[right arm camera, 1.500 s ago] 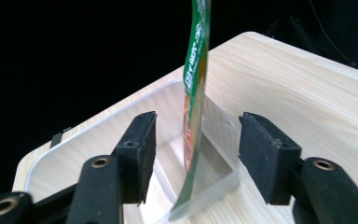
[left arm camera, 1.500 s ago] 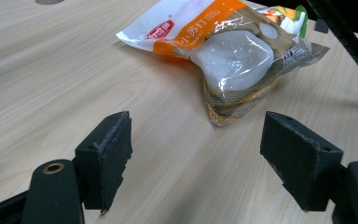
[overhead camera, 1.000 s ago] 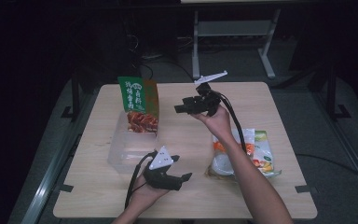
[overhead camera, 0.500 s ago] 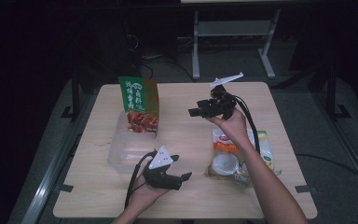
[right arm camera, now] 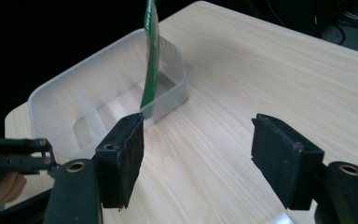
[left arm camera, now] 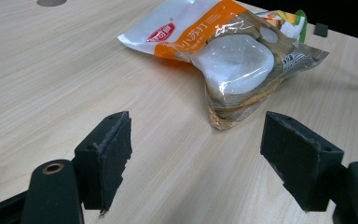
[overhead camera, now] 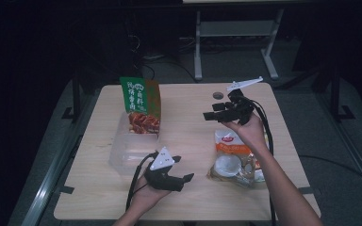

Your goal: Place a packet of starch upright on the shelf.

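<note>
Pale wood table point(overhead camera: 188, 141): everything sits on it; I place things relative to the clear plastic tub point(overhead camera: 129, 146).
Tub: on the left part of the table, open on top.
Green packet point(overhead camera: 141, 106): stands upright in the tub's far end, leaning on its wall.
Orange snack bag point(overhead camera: 233, 157): lies flat well to the right of the tub, under my right forearm; seen close in the left gripper view point(left arm camera: 228, 51).
My right gripper point(overhead camera: 212, 114): held above the table, right of the tub, pointing toward it; jaws have just been opening, now wide, nothing between them point(right arm camera: 198, 158).
My left gripper point(overhead camera: 181, 169): rests just right of the tub's near corner, jaws wide apart, nothing held point(left arm camera: 196, 158), aimed at the snack bag.
</note>
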The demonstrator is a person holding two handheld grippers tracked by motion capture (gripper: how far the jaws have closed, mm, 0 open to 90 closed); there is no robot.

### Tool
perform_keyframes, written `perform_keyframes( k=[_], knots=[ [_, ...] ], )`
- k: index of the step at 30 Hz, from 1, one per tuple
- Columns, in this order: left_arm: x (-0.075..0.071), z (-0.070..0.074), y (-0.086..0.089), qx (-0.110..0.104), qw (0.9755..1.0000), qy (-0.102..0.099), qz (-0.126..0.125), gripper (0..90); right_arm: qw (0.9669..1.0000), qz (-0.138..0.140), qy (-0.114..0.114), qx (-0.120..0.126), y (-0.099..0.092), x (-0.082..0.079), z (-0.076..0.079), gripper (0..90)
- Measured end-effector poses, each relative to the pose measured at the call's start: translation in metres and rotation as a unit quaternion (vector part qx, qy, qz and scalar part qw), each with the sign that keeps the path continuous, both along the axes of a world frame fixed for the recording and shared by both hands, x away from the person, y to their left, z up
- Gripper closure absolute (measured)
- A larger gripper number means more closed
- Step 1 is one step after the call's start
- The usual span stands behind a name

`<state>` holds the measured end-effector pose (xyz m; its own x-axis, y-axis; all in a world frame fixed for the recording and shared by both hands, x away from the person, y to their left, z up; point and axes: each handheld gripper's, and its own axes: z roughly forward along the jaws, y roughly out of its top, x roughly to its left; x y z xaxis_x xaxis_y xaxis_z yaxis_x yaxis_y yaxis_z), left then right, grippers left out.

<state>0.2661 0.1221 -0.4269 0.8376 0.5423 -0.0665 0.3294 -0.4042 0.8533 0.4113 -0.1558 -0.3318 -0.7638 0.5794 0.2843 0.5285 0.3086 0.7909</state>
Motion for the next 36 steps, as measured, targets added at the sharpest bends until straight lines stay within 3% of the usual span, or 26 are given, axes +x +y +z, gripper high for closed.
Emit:
perform_keyframes(
  k=[17,36],
  knots=[
    [0.000,0.000,-0.003,0.005,1.0000,0.005,-0.001,24.1,0.9989,-0.036,0.026,-0.014,-0.052,-0.023,-0.018,32.4],
    [-0.001,-0.001,-0.007,0.005,1.0000,0.003,-0.004,24.1,0.9961,-0.068,0.049,-0.029,-0.097,-0.046,-0.046,33.0]
  ],
)
